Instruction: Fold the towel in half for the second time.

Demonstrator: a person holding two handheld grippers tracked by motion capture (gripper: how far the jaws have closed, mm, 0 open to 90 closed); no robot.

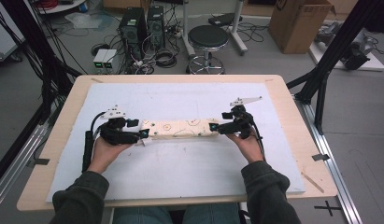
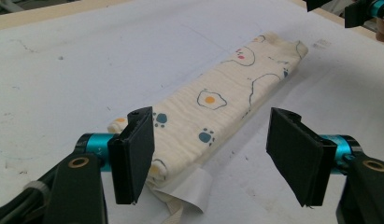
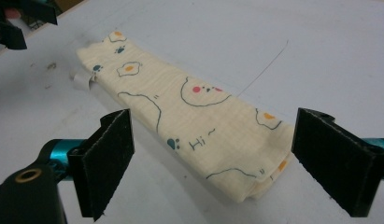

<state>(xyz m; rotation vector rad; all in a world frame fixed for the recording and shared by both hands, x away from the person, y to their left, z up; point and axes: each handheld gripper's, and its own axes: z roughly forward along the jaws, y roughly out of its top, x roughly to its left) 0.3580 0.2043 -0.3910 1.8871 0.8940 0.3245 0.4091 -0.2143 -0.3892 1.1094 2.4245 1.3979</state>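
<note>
One big white mat (image 1: 180, 172) covers most of the table (image 1: 292, 107). A folded cloth (image 1: 180, 128) with egg pictures lies long and flat near the mat's middle. The left gripper (image 1: 144, 134) sits at the cloth's left end, jaws wide, holding nothing. The right gripper (image 1: 214, 127) sits at its right end, jaws wide too. A small white tag (image 2: 195, 186) pokes out by the left end.

Wooden table (image 1: 63, 140) bears white sheet (image 1: 180, 163) (folded cloth (image 1: 180, 128) atop).
</note>
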